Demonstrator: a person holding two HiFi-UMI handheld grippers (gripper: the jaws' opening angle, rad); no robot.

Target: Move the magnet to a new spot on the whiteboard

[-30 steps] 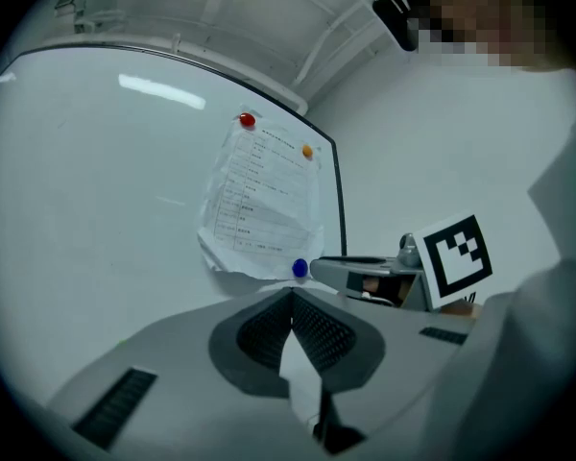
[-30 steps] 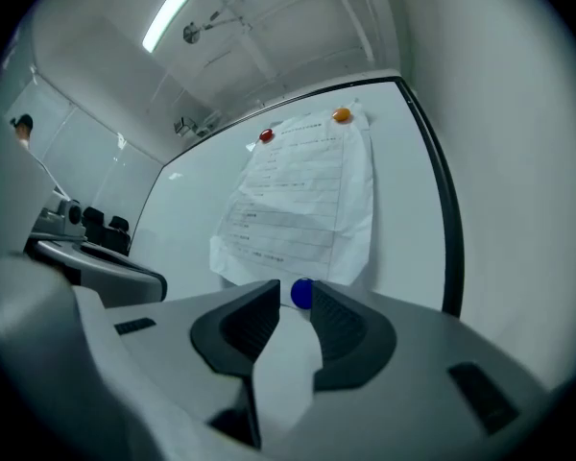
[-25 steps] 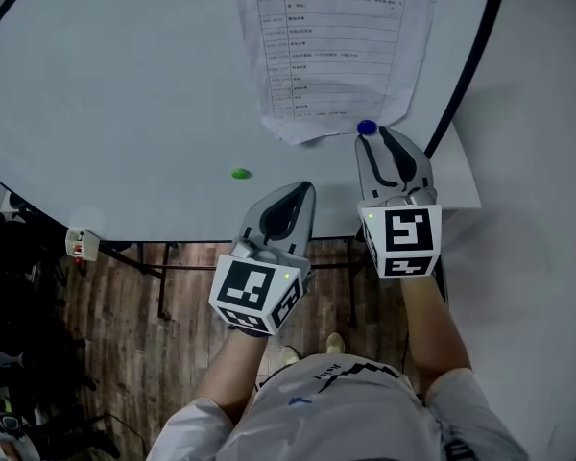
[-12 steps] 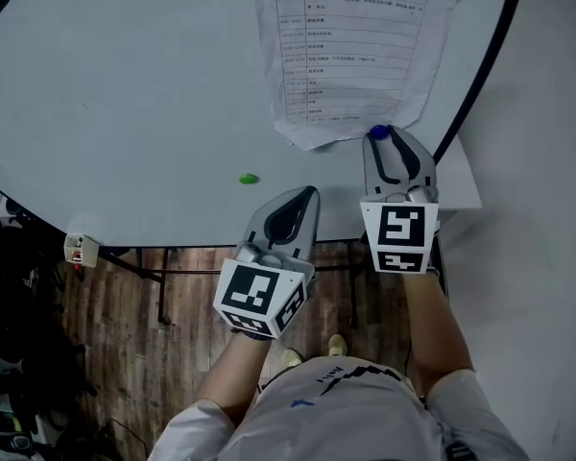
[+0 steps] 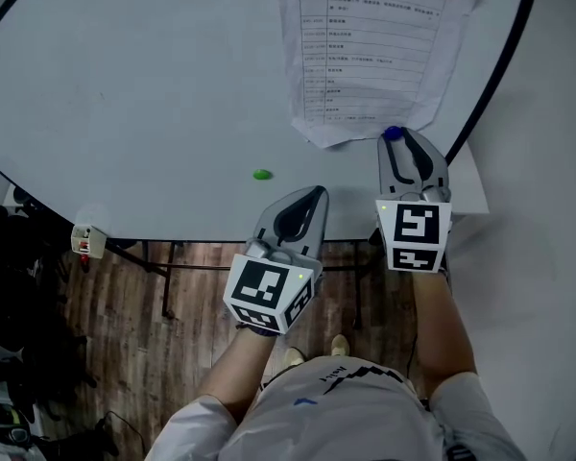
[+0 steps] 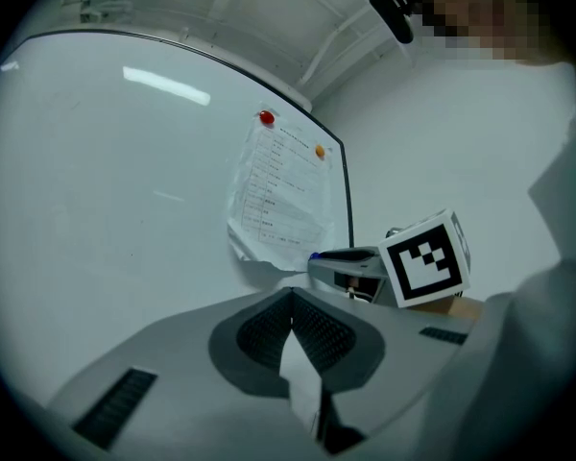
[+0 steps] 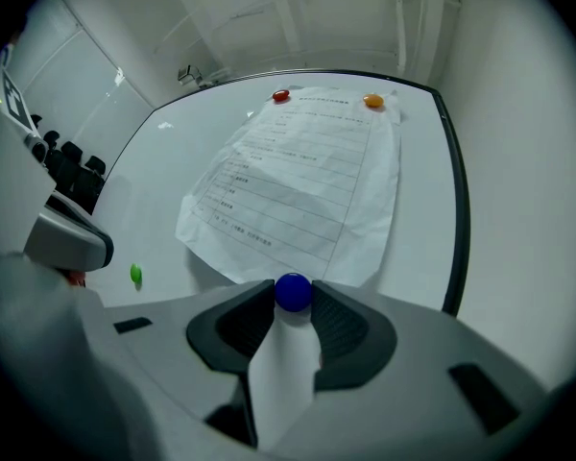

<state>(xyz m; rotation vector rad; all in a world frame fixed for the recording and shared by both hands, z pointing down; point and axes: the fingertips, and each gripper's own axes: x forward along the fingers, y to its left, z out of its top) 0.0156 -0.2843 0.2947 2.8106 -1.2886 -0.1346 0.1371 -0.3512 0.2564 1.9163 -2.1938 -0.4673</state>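
blue magnet [image 7: 293,293] sits on the whiteboard [image 5: 125,84] just off the lower corner of the printed sheet [image 7: 298,181], near the board's black right edge [image 5: 490,84]. right tongs [image 7: 293,302] are wide apart and have just been closing a little. the blue magnet is right between the tips, pads close on both sides but no visible squeeze. left tongs [image 6: 290,294] are closed tip to tip with nothing between them, held lower and to the left, off the board's bottom edge. green magnet [image 5: 261,174] sits alone on bare board, well left of the blue one. red magnet [image 7: 281,95] and orange magnet [image 7: 372,101] pin the sheet's top corners. the sheet's crumpled lower edge lifts off the board just beside the blue magnet. head view shows both tongs, the wooden floor [image 5: 173,353] and the board's legs [image 5: 163,286]. only the right gripper view shows the magnet against the pads, plus dark chairs [image 7: 72,166] at far left. left gripper view shows the right tongs from the side.
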